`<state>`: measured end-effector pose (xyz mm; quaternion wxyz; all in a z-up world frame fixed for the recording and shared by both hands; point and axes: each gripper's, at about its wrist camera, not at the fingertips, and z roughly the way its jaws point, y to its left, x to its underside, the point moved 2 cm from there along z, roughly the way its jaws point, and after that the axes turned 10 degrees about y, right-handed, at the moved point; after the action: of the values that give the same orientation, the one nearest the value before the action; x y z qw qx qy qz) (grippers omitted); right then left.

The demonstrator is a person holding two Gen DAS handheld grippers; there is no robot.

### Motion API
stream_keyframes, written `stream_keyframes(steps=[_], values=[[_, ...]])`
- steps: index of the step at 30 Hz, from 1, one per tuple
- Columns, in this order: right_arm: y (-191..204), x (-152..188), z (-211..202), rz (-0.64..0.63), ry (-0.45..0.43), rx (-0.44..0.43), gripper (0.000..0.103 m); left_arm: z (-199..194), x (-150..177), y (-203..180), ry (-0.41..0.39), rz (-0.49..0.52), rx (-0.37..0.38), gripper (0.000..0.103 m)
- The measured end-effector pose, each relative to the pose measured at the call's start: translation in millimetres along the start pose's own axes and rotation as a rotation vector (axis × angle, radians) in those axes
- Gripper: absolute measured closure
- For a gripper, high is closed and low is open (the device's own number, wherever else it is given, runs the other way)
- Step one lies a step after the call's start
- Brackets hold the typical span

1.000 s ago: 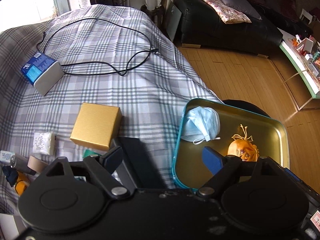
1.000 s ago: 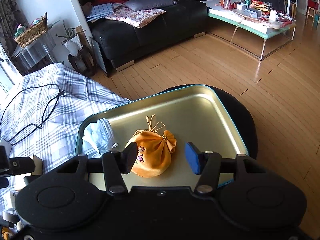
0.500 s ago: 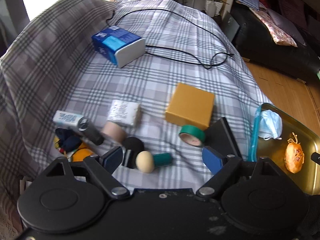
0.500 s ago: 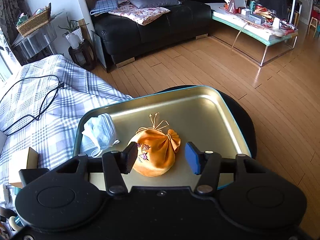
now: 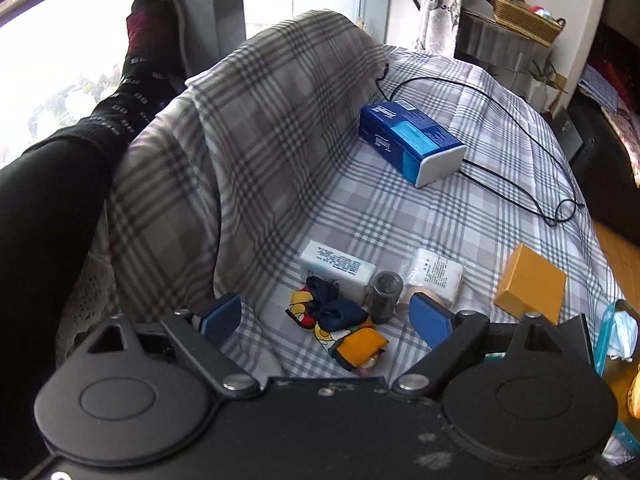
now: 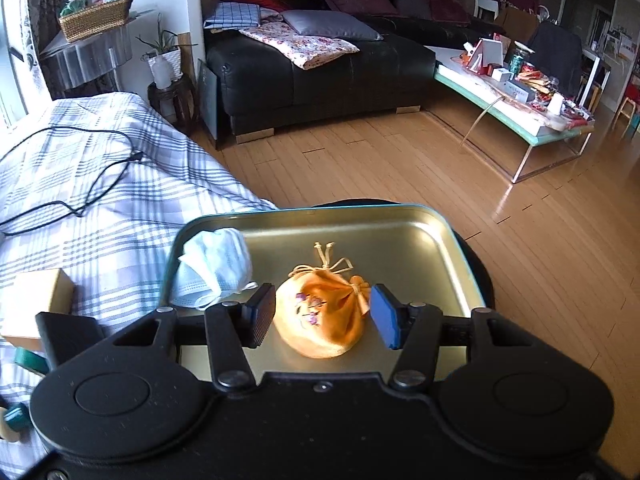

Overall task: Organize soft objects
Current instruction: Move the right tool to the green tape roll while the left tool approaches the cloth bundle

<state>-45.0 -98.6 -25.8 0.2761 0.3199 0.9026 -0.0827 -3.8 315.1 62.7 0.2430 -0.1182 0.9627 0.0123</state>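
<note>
Pouch (image 6: 320, 312) sits on the tray (image 6: 440, 240) between the right tool's (image 6: 322, 318) unclenched pads, while the left tool (image 5: 326, 320) is opening above a cloth (image 5: 340, 328).

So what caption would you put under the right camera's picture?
Right tool hovering over an orange drawstring pouch beside a face mask in a metal tray.

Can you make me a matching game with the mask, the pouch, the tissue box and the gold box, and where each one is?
1. mask
2. pouch
3. tissue box
4. gold box

A. by the black cable
B. bed edge, near the tray
C. tray corner
D. tray middle, in front of the right gripper

Pairs: 1-C, 2-D, 3-A, 4-B
</note>
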Motion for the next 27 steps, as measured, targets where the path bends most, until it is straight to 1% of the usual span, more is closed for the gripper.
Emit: stream_keyframes(steps=[2,4,5,8,11,13,15,18,20,22,27], values=[[14,4,-14,-0.01,0.006,-0.088,0.05,2,1,6,0.012,-0.025,0.008,0.012],[35,8,-30,-0.051,-0.017,-0.145,0.05,5,3,6,0.024,-0.037,0.025,0.012],[51,12,-39,-0.091,-0.038,-0.171,0.05,7,4,6,0.031,-0.041,0.036,0.012],[96,20,-54,-0.219,-0.076,-0.235,0.05,13,7,3,0.049,-0.05,0.06,0.012],[136,27,-53,-0.329,-0.076,-0.272,0.05,16,10,1,0.06,-0.048,0.071,0.011],[157,31,-47,-0.379,-0.063,-0.293,0.05,18,12,2,0.068,-0.051,0.077,0.011],[171,33,-41,-0.402,-0.035,-0.353,0.051,20,12,5,0.079,-0.065,0.086,0.011],[190,35,-31,-0.419,0.038,-0.438,0.051,23,12,9,0.096,-0.092,0.101,0.011],[202,40,-25,-0.434,0.06,-0.442,0.052,26,13,9,0.105,-0.1,0.108,0.011],[210,41,-19,-0.448,0.064,-0.435,0.053,29,13,9,0.116,-0.104,0.116,0.011],[224,45,1,-0.459,0.106,-0.417,0.053,36,15,8,0.147,-0.11,0.125,0.011]])
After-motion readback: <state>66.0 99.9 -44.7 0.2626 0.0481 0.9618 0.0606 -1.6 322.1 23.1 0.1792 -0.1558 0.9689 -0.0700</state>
